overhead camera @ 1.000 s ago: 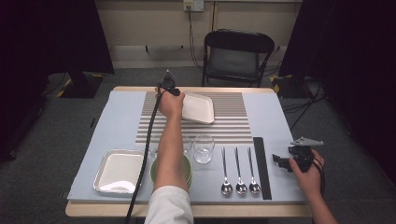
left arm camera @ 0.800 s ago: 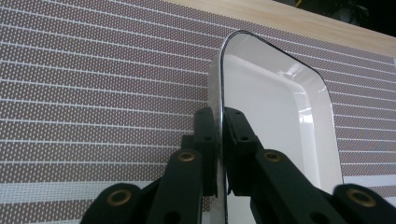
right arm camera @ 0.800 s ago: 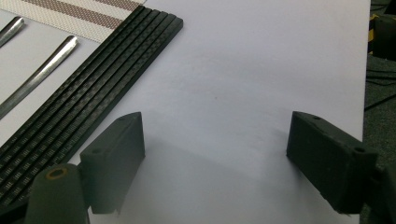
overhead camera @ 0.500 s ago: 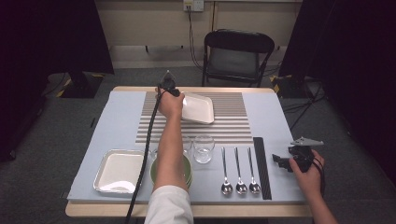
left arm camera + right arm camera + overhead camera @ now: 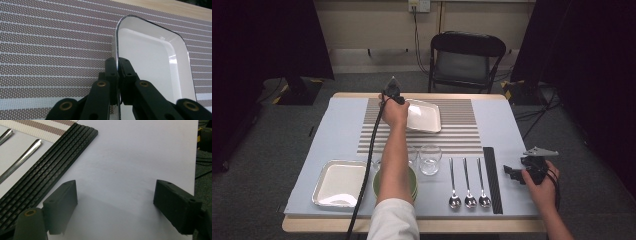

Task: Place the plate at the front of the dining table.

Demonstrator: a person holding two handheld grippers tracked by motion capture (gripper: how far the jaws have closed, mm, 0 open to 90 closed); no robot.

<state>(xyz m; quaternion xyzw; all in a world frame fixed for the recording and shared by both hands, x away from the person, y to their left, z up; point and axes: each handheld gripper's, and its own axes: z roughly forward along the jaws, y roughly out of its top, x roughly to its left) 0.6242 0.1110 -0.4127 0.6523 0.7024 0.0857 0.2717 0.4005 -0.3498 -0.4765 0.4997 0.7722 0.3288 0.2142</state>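
A white rectangular tray (image 5: 424, 115) with a shiny metal rim lies on the striped placemat (image 5: 462, 131) at the far middle of the table. My left gripper (image 5: 398, 99) is at the tray's left rim. In the left gripper view the left gripper (image 5: 117, 62) is shut on that thin rim of the tray (image 5: 155, 60), one pad on each side. My right gripper (image 5: 511, 173) rests low at the table's right edge; in the right gripper view the right gripper (image 5: 115, 195) stands wide open over bare blue cloth with nothing between its fingers.
A second metal tray (image 5: 339, 182) sits front left, with a green bowl (image 5: 413, 181) beside it under my forearm. A clear glass (image 5: 430, 159) stands mid-table. Three spoons (image 5: 468, 182) and a black slatted strip (image 5: 492, 177) lie front right. A folding chair (image 5: 466, 57) stands beyond the table.
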